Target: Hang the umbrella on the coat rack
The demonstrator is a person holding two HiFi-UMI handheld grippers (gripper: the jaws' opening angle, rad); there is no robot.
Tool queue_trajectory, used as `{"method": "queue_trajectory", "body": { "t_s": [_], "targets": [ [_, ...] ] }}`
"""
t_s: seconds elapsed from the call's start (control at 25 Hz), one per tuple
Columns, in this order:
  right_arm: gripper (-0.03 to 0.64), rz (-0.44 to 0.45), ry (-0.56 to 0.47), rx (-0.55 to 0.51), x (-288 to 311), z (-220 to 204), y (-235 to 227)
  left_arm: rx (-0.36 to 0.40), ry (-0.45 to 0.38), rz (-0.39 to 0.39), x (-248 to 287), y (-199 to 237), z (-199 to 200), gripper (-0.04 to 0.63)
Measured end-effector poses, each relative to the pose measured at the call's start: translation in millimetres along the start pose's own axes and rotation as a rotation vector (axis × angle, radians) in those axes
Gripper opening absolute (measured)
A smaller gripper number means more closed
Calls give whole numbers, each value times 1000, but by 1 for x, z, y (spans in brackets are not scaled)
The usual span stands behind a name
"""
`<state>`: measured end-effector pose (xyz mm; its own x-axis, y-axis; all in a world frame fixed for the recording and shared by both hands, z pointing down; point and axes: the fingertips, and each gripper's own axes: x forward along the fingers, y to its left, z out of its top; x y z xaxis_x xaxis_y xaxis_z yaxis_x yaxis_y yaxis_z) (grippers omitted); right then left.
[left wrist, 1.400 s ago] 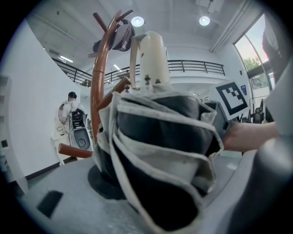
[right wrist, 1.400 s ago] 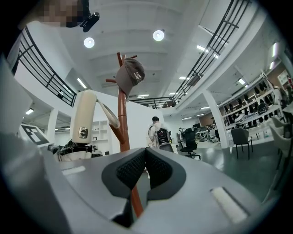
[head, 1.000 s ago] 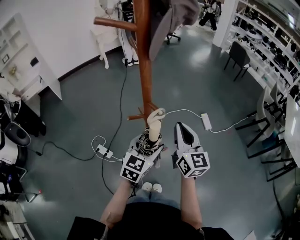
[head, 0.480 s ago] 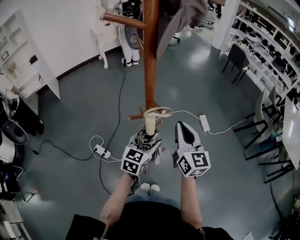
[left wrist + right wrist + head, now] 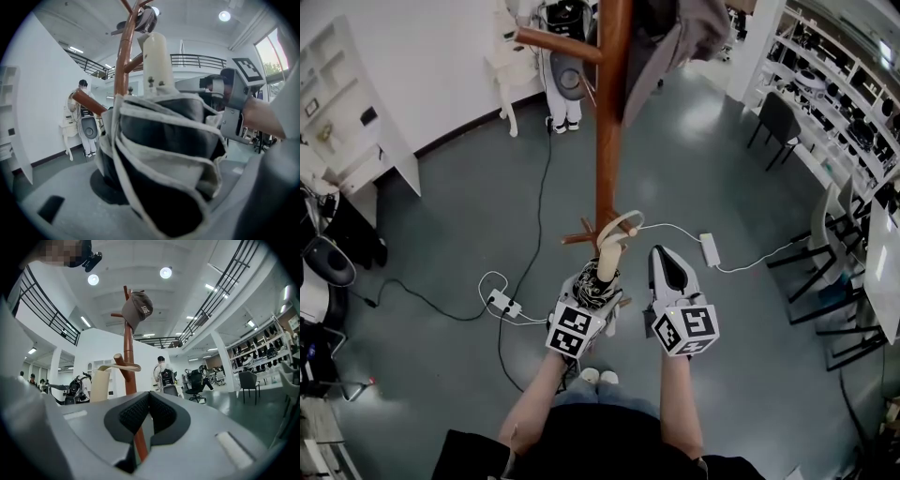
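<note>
A folded black-and-white umbrella [image 5: 596, 286] is clamped in my left gripper [image 5: 592, 281]; its cloth fills the left gripper view [image 5: 159, 159]. Its cream handle [image 5: 607, 259] points up at the brown coat rack [image 5: 609, 122]. The handle's strap loop [image 5: 624, 221] lies around a low peg [image 5: 581, 236] of the rack. In the right gripper view the loop [image 5: 123, 367] rests over that peg beside the handle [image 5: 100, 385]. My right gripper [image 5: 667, 267] is held just right of the umbrella, shut and empty, its pads [image 5: 140, 411] meeting.
A grey cap [image 5: 137, 308] hangs high on the rack. A power strip [image 5: 508, 302] and white cables lie on the floor by the rack's base. Dark chairs [image 5: 778, 112] and desks stand at right, white shelves [image 5: 356, 141] at left. A person [image 5: 164, 376] stands behind the rack.
The left gripper has sunk a little with the umbrella. The strap loop has spread open and come over the low peg. The right gripper has stayed put.
</note>
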<state>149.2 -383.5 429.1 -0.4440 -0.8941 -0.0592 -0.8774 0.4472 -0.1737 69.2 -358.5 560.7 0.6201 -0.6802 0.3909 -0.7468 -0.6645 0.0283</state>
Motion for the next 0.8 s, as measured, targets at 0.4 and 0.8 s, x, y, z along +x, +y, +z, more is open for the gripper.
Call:
{"method": "queue_trajectory", "body": {
  "t_s": [0.4,0.8],
  "targets": [
    [9,16,27,2,5,-8,3,2,55,52,13,22,-22,311],
    [9,11,35,-9,3,-8,10,-60,139,34,24,14,-79,319]
  ]
}}
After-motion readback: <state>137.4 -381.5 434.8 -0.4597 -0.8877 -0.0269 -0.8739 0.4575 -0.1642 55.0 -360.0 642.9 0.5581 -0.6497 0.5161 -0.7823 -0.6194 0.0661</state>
